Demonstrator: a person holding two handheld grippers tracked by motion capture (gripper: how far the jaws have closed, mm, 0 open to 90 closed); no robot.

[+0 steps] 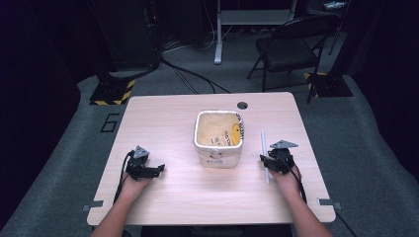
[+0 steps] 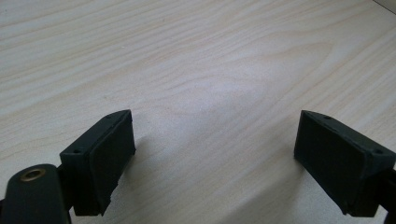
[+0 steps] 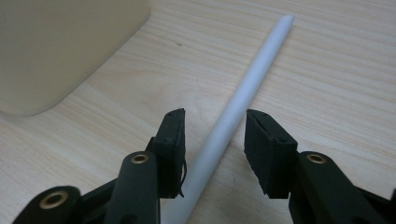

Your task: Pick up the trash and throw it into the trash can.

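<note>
On the wooden table (image 1: 188,197), the right gripper (image 3: 214,140) straddles a white rod (image 3: 243,93) at four o'clock from the cream bin (image 1: 218,137) with jaws spread, unclamped, while the left gripper (image 2: 212,154) at eight o'clock gapes wide over bare wood.

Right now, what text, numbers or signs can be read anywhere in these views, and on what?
"6": marked on the grey floor left of the table.
Container: a yellow smiley sign and dark print inside its liner, too small to read.
Nothing else legible.
</note>
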